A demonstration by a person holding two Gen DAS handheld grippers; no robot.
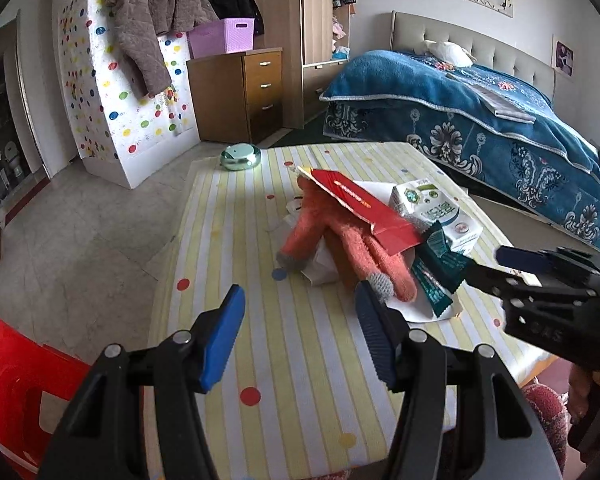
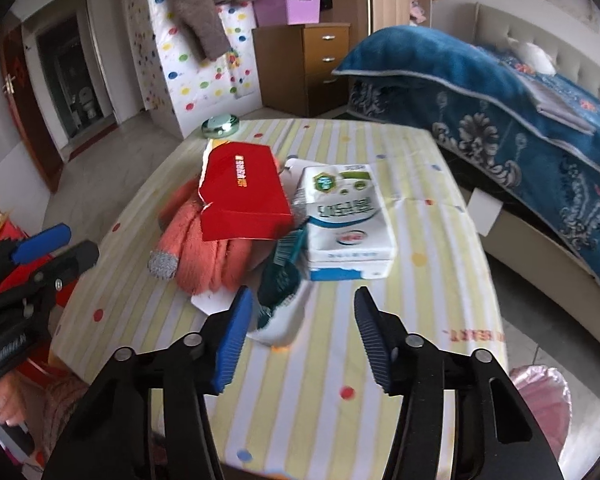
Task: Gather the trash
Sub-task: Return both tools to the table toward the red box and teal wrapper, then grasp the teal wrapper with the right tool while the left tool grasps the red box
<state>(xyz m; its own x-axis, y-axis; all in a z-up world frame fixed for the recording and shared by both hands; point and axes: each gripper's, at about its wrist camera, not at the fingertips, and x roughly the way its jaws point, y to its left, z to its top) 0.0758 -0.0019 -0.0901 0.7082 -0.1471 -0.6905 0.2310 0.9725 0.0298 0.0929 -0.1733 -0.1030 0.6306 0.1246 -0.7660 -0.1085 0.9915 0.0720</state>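
A pile of trash lies on the striped tablecloth (image 1: 300, 360): a flattened red carton (image 1: 356, 204) (image 2: 244, 196), a white milk carton (image 1: 436, 212) (image 2: 348, 220), a teal wrapper (image 1: 436, 276) (image 2: 280, 276) and white paper (image 1: 320, 270). An orange-pink glove (image 1: 320, 240) (image 2: 204, 256) lies under the red carton. My left gripper (image 1: 300, 300) is open over the cloth, just short of the glove, with nothing in it. My right gripper (image 2: 303, 300) is open near the wrapper's end, its pads not touching it. In the left wrist view the right gripper (image 1: 520, 264) comes in from the right.
A round green tin (image 1: 240, 156) (image 2: 220, 126) sits at the table's far edge. A red chair (image 1: 12, 380) stands at the near left. A bed with a blue blanket (image 1: 480, 120) runs along the right. Wooden drawers (image 1: 256, 92) stand behind.
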